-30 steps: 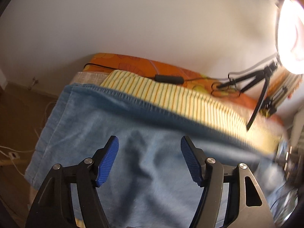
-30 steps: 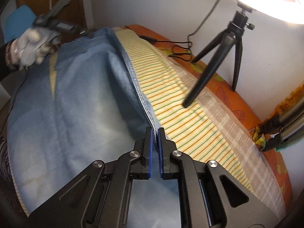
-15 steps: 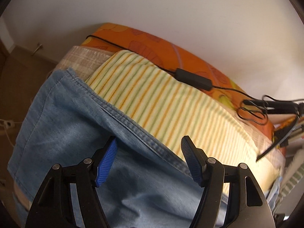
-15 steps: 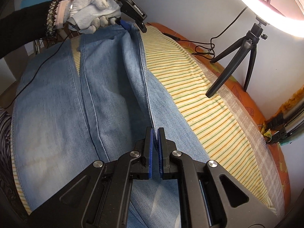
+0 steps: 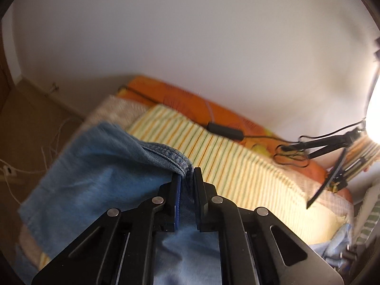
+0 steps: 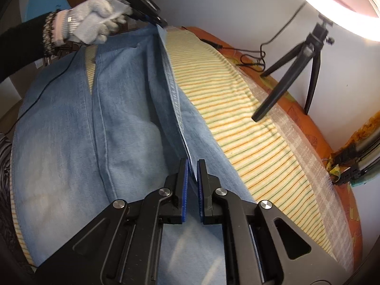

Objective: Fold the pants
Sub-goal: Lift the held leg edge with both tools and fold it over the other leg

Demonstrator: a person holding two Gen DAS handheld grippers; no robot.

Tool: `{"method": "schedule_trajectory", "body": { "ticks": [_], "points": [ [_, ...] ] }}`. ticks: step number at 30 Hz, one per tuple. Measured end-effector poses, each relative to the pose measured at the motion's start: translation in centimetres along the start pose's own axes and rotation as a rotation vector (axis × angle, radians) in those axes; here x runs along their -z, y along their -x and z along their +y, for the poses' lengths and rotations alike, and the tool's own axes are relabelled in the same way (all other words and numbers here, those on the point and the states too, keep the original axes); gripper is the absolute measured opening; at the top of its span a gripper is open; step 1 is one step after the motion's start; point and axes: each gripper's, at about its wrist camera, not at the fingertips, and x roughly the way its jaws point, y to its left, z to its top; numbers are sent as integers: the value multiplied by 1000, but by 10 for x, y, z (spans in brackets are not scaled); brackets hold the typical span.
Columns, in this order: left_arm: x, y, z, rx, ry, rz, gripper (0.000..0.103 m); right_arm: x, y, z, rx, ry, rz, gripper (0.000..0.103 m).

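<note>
Light blue denim pants [image 6: 71, 130] lie spread on a bed over a yellow striped sheet [image 6: 237, 109]. My left gripper [image 5: 186, 178] is shut on the pants' stitched hem edge [image 5: 166, 154] and lifts it off the bed. In the right wrist view the left gripper [image 6: 161, 23] shows at the far end in a white-gloved hand [image 6: 95, 21], holding the pants' edge. My right gripper [image 6: 192, 166] is shut on the same long seam edge [image 6: 173, 90] nearer to me. The edge is stretched taut between both grippers.
A black tripod [image 6: 296, 66] with a bright ring light [image 6: 332, 2] stands on the bed's far side by the white wall. A black cable and adapter [image 5: 223, 130] lie on the orange mattress [image 5: 190, 102]. Floor with white cords [image 5: 28, 166] lies to the left.
My left gripper has closed on the pants' hem edge and raised it. The right gripper stays shut on the seam, and the edge between them has lifted and tightened.
</note>
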Motion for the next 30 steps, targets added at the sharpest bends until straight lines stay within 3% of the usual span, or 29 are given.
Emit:
{"method": "schedule_trajectory", "body": {
  "ticks": [2,4,10,13,15,16,19,25,30],
  "points": [
    [-2,15,1,5,-17,-32,8,2,-1,-11,28,33,18,45],
    [-2,25,3,0,-34,-47,7,5,-2,-22,38,45,31,54],
    [-1,35,8,11,-50,-49,7,9,-21,-55,-9,11,117,54],
    [1,37,8,13,-60,-53,7,16,-35,-55,23,54,189,54],
    [2,43,10,18,-62,-53,7,18,-32,-54,22,51,189,37],
    [1,45,10,18,-63,-52,7,18,-27,-54,9,31,181,18],
    [2,55,9,34,-65,-57,7,18,-7,-50,70,23,147,8],
    [6,98,9,66,-85,-93,7,9,48,-31,201,26,68,7],
    [21,144,20,89,-87,-125,7,16,103,2,238,50,27,7]
  ]
}}
